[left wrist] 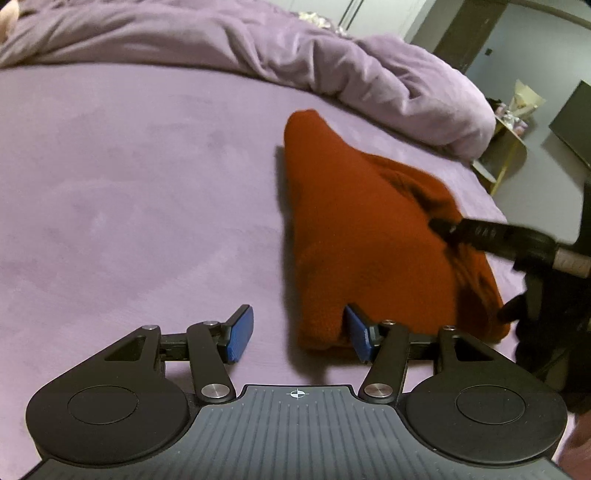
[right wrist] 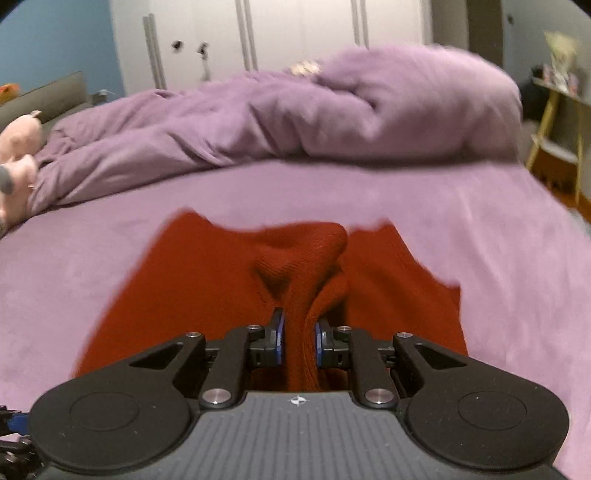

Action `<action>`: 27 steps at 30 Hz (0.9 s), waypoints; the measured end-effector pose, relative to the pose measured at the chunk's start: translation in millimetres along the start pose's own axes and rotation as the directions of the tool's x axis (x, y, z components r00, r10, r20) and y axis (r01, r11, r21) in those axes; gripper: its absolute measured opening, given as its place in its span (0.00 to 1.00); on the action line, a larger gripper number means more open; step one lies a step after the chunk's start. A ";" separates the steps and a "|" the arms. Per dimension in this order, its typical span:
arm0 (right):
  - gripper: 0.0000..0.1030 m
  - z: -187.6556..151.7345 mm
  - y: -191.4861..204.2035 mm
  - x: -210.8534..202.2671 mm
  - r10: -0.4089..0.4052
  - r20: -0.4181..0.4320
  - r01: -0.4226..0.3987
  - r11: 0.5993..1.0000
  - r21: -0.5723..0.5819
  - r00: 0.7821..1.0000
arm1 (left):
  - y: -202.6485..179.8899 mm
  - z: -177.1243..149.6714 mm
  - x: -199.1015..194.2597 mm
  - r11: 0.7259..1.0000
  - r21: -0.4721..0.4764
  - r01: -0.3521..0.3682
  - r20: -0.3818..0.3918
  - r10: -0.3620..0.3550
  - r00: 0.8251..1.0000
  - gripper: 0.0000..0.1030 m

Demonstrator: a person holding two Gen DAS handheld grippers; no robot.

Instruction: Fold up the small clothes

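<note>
A dark red knitted garment [left wrist: 354,236] lies partly folded on the purple bed sheet [left wrist: 129,184]. My left gripper [left wrist: 299,332] is open, low over the sheet, with a corner of the garment just inside its right finger [left wrist: 356,332]. My right gripper [right wrist: 298,334] is shut on a bunched fold of the red garment [right wrist: 306,266] and holds it lifted above the rest of the cloth. In the left wrist view the right gripper [left wrist: 443,227] reaches in from the right onto the garment's far side.
A rumpled purple duvet [right wrist: 295,110] is piled across the back of the bed. A pink plush toy [right wrist: 18,147] lies at the far left. A yellow-legged side table [left wrist: 509,147] stands beyond the bed's right edge. White wardrobes [right wrist: 277,33] line the back wall.
</note>
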State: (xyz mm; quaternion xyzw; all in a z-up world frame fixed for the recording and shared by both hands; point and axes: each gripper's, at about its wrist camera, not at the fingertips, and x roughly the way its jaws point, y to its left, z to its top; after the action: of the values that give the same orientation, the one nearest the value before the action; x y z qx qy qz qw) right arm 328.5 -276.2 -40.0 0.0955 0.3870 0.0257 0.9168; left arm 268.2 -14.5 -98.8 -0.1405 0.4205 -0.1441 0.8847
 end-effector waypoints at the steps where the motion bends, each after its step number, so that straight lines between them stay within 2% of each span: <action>1: 0.18 -1.7 -6.7 2.4 0.023 -0.009 -0.023 0.999 0.041 1.000 | -1.7 -0.8 0.2 1.000 0.004 -0.001 -0.001 0.001 1.000 0.59; 4: 0.34 4.1 -12.4 4.2 0.070 -0.024 -0.066 0.989 0.135 0.997 | -5.3 -2.6 -0.9 0.999 0.038 -0.023 0.010 0.022 1.000 0.59; 7: 0.37 9.4 -7.0 11.6 0.102 -0.030 -0.096 0.984 0.148 0.994 | -7.0 -3.6 -2.1 0.999 0.027 -0.032 0.004 0.032 0.999 0.59; 9: 0.33 10.0 7.5 15.5 0.084 -0.024 -0.082 0.993 0.080 0.996 | -10.2 -4.9 -5.5 0.999 0.029 -0.034 0.001 0.034 0.999 0.59; 10: 0.16 8.6 16.2 15.6 0.061 -0.020 -0.060 0.998 0.021 0.998 | -11.8 -6.7 -8.3 0.999 0.038 -0.031 -0.002 0.031 1.000 0.59; 12: 0.14 7.9 28.8 8.4 0.032 0.018 -0.031 0.996 -0.089 0.999 | -14.9 -10.3 -12.6 0.998 0.050 -0.028 -0.009 0.028 1.000 0.60; 14: 0.13 11.1 34.3 -7.2 0.012 0.100 0.005 0.986 -0.169 0.995 | -17.7 -14.2 -14.6 0.997 0.071 -0.030 -0.007 0.031 1.000 0.60; 18: 0.13 18.0 35.1 -30.1 -0.069 0.225 0.133 0.951 -0.280 0.972 | -27.1 -15.2 -7.0 0.990 0.110 -0.085 0.008 0.085 0.996 0.60; 23: 0.13 22.7 0.7 -28.1 -0.157 0.209 0.209 0.944 -0.256 0.965 | -40.2 -13.0 1.6 0.993 0.102 -0.063 -0.001 0.064 0.998 0.60; 25: 0.13 20.6 -16.9 -22.6 -0.176 0.171 0.211 0.952 -0.221 0.969 | -44.1 -13.6 6.1 0.992 0.105 -0.069 -0.005 0.070 0.998 0.60; 27: 0.14 16.9 -32.6 -14.5 -0.155 0.124 0.176 0.967 -0.183 0.980 | -44.8 -13.4 9.9 0.994 0.090 -0.067 -0.012 0.069 0.998 0.61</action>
State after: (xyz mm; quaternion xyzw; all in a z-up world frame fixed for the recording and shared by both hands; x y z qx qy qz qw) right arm 329.5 -312.6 -24.6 -0.0253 0.3386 -0.0190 0.9404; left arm 257.5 -61.0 -97.4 -0.0850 0.4250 -0.1337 0.8912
